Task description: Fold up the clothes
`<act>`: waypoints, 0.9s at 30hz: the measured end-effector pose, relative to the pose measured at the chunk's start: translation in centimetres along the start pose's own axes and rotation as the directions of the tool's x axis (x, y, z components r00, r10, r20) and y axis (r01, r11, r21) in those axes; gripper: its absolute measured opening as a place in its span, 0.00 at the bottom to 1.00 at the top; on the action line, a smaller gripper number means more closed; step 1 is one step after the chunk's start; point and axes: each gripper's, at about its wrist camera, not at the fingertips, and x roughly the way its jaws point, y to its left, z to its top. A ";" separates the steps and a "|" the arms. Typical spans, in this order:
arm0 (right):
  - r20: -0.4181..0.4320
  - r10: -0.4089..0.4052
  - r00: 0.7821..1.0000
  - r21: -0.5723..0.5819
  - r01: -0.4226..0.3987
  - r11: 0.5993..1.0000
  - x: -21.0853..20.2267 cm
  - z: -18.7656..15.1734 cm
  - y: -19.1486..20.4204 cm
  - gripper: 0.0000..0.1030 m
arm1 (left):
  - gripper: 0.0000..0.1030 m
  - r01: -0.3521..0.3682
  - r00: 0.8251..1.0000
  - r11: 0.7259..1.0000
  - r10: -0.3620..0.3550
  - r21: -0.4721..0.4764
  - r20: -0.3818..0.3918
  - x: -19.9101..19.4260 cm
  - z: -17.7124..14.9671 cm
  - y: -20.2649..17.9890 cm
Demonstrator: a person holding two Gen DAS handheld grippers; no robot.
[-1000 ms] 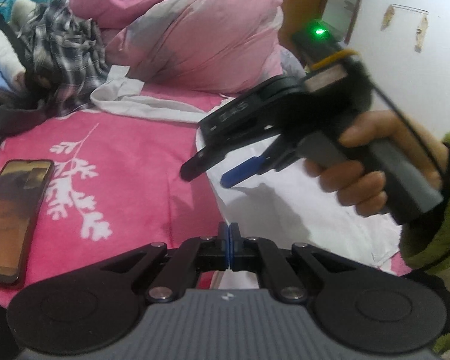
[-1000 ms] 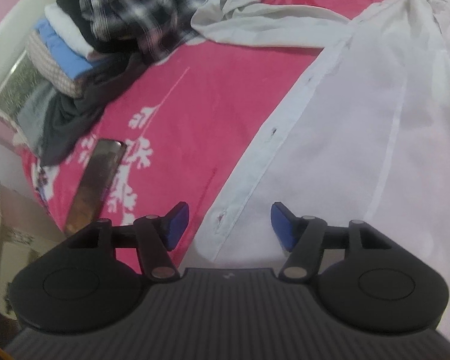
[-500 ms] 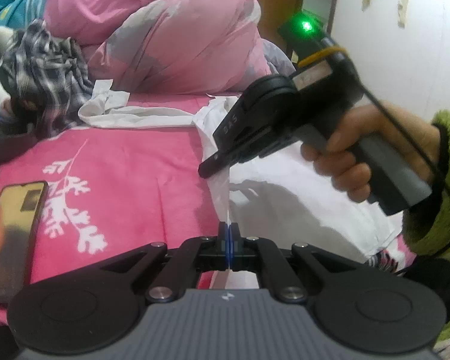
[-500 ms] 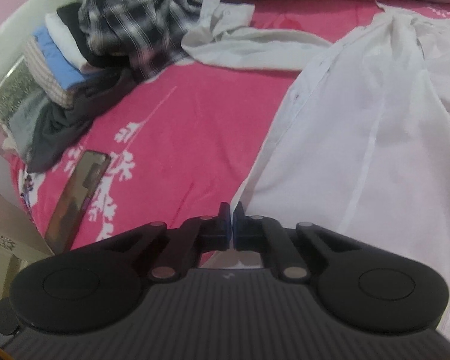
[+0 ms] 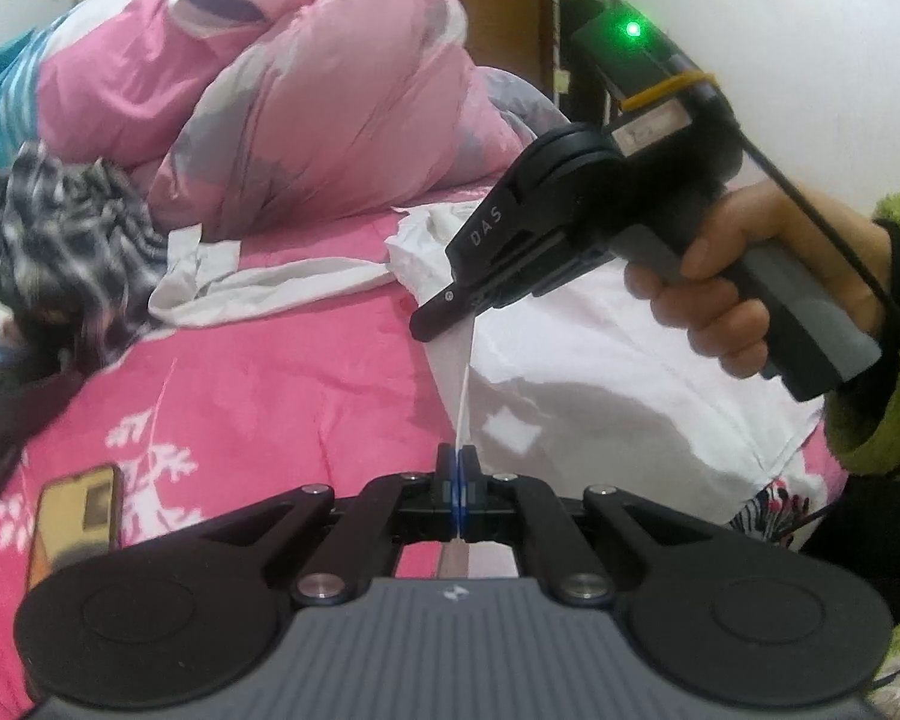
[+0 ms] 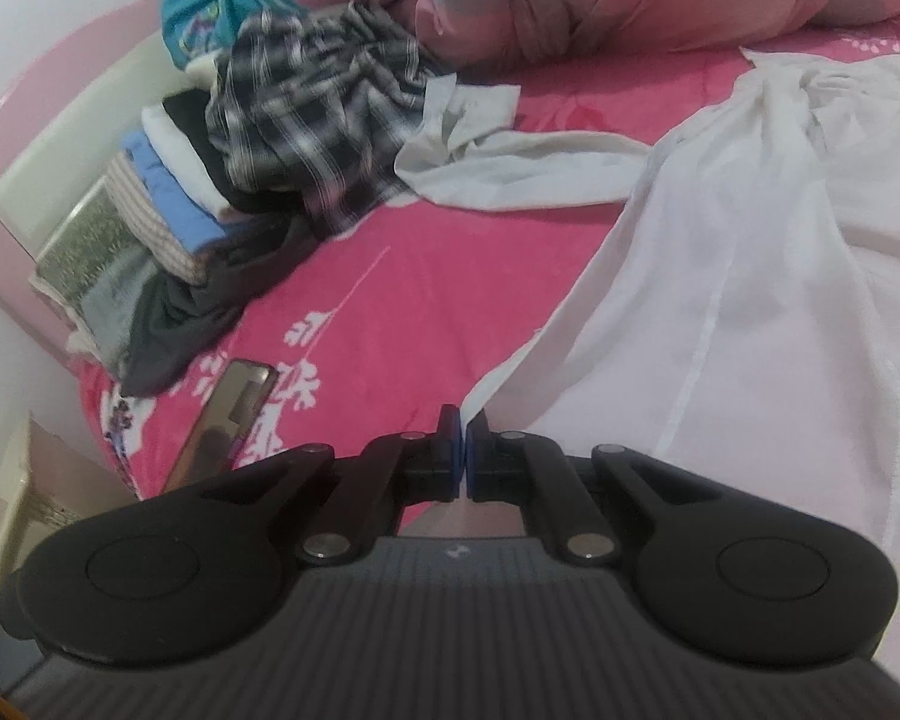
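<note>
So a second ago the right tool (image 6: 463,456) was spread wide, now it's pinching the white shirt's (image 6: 750,276) front edge, same as the left tool (image 5: 457,483), and the edge is lifting taut off the bed (image 6: 426,276). Shirt's long axis is running lower centre to upper right of the frame, collar end far

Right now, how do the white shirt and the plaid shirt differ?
The white shirt is plain and spread across the bed; the plaid shirt is checked black-and-white and bunched in a heap. The left tool and right tool pinch the white shirt's edge; nothing holds the plaid one. Both are unfolded.
</note>
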 end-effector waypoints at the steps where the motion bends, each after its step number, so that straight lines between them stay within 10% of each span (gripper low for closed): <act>1: 0.007 0.003 1.000 0.003 -0.004 1.000 -0.4 0.0 -0.2 0.00 | 0.01 0.003 1.000 1.000 -0.003 0.019 0.000 0.0 0.3 -0.4; 19: 0.156 -0.066 0.986 0.133 0.045 0.990 -9.8 -2.0 -8.8 0.00 | 0.02 0.248 0.969 0.962 -0.245 0.113 -0.037 3.4 4.6 -9.9; 27: 0.180 -0.120 0.976 0.252 0.072 0.965 -11.9 -4.1 -15.0 0.00 | 0.32 0.325 0.941 0.945 -0.320 0.030 -0.111 5.6 4.2 -10.9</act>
